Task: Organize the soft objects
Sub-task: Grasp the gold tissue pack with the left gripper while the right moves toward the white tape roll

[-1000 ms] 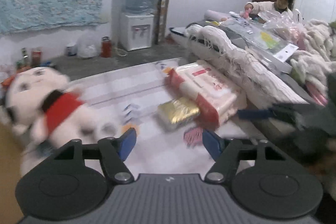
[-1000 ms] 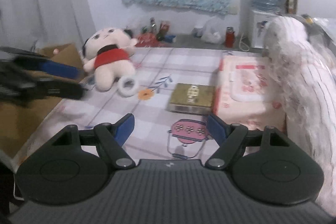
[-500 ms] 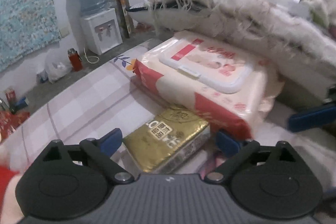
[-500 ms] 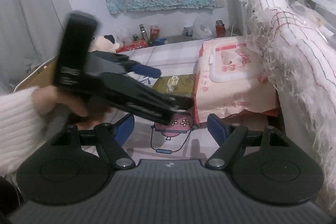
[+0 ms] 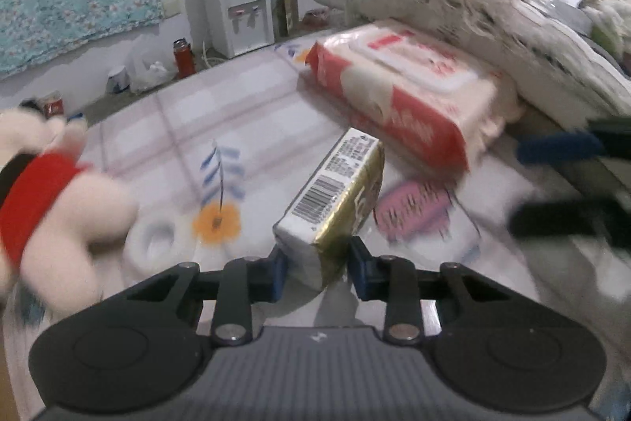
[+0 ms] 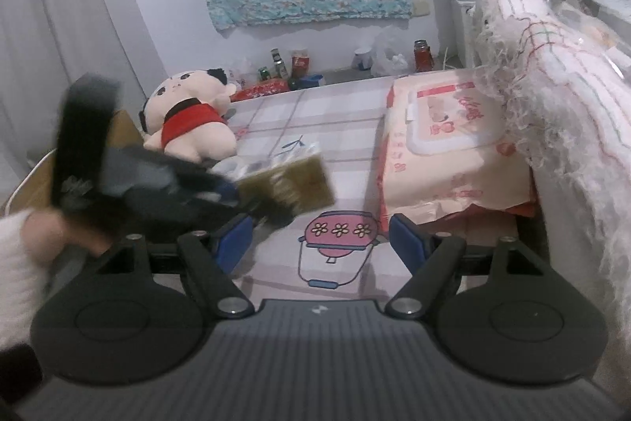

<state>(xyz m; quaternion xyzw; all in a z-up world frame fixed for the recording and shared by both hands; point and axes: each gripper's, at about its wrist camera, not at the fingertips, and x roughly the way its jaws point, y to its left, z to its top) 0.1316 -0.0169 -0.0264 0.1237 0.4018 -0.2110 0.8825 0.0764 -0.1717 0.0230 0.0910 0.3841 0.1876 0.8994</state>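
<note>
one gold tissue pack [image 5: 335, 200], barcode side up, tilted on edge.

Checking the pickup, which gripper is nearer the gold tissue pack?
Left. The left gripper is closing around the gold tissue pack; the right gripper hangs open, off to its side.

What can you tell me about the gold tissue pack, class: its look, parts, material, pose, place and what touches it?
The gold tissue pack is a small soft brick wrapped in shiny gold film, with a white face bearing a barcode and fine print. It is tipped up on edge, its near end between the blue pads of the left gripper, whose jaws are closing on it. It sits above the patterned tablecloth, just in front of the big red and white wipes pack, not touching it.
</note>
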